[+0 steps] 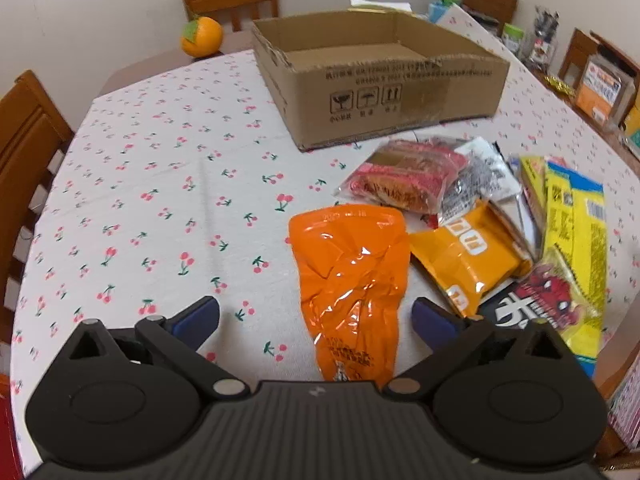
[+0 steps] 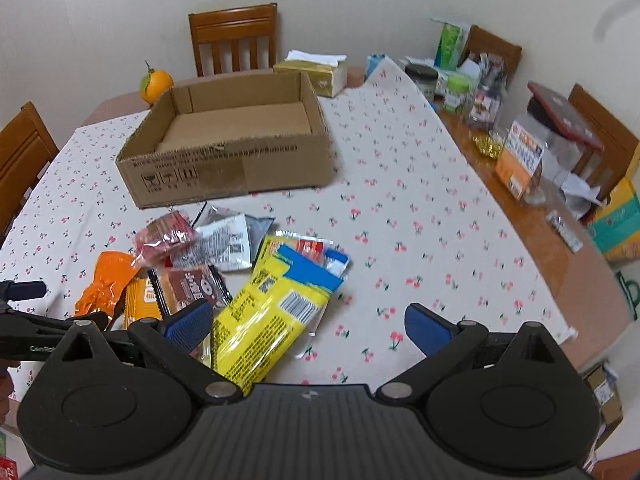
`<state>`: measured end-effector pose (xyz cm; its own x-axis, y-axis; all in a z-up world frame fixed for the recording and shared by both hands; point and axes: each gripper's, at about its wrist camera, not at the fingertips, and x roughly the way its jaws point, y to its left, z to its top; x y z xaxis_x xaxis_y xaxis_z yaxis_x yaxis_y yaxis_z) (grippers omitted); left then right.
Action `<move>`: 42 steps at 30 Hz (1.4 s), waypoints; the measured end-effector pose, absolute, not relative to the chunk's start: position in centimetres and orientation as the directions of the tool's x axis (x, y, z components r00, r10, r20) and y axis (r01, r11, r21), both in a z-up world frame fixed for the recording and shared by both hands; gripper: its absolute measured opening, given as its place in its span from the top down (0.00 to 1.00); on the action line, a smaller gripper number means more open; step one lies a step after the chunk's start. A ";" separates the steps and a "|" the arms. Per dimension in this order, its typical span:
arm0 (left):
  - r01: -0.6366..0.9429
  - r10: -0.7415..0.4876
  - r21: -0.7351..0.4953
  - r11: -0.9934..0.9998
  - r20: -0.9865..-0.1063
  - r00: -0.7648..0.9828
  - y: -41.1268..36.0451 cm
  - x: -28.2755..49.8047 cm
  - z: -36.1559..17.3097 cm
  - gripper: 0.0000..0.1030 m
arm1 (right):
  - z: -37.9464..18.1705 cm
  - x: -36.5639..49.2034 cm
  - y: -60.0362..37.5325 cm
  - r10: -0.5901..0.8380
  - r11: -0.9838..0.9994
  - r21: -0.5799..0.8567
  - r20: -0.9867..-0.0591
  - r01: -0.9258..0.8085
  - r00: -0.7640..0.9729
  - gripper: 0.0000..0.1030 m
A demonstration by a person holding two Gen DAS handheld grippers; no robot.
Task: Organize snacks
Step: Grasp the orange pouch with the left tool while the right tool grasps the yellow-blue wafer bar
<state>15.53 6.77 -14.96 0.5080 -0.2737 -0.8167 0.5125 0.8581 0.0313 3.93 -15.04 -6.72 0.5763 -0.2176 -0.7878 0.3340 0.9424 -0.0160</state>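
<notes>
An empty cardboard box (image 1: pixel 384 92) (image 2: pixel 232 156) stands on the cherry-print tablecloth. In front of it lies a pile of snack packets: an orange foil bag (image 1: pixel 352 280) (image 2: pixel 102 284), a red packet (image 1: pixel 404 176) (image 2: pixel 166 236), a yellow-orange packet (image 1: pixel 464 256), a silver packet (image 2: pixel 224 246) and a yellow packet (image 1: pixel 576 220) (image 2: pixel 272 312). My left gripper (image 1: pixel 316 322) is open above the orange bag's near end. My right gripper (image 2: pixel 308 326) is open, its left finger over the yellow packet. The left gripper also shows at the left edge of the right wrist view (image 2: pixel 24 312).
An orange (image 1: pixel 201 36) (image 2: pixel 155 85) sits behind the box. A tissue box (image 2: pixel 312 72) stands at the back. Jars, boxes and clutter (image 2: pixel 516 148) line the bare wooden table edge on the right. Wooden chairs (image 2: pixel 234 36) surround the table.
</notes>
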 end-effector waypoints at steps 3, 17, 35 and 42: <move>0.540 -0.286 0.035 0.841 -0.818 0.499 6.4 15.9 -15.6 0.07 | -7.3 3.9 -14.8 -0.211 0.940 -0.007 -0.797 0.341 0.566 0.00; 0.553 -0.318 0.032 0.832 -0.791 0.523 6.3 16.8 -15.7 0.39 | -9.8 4.8 -14.3 -0.213 0.934 -0.024 -0.840 0.356 0.500 0.00; 0.494 -0.276 0.035 0.869 -0.794 0.541 8.3 18.1 -16.0 0.38 | -13.4 8.0 -11.4 -0.196 0.950 -0.060 -0.879 0.306 0.436 0.00; 0.493 -0.275 0.033 0.869 -0.797 0.537 8.4 18.1 -15.9 0.37 | -14.3 10.3 -11.4 -0.261 0.924 -0.105 -0.876 0.368 0.406 0.00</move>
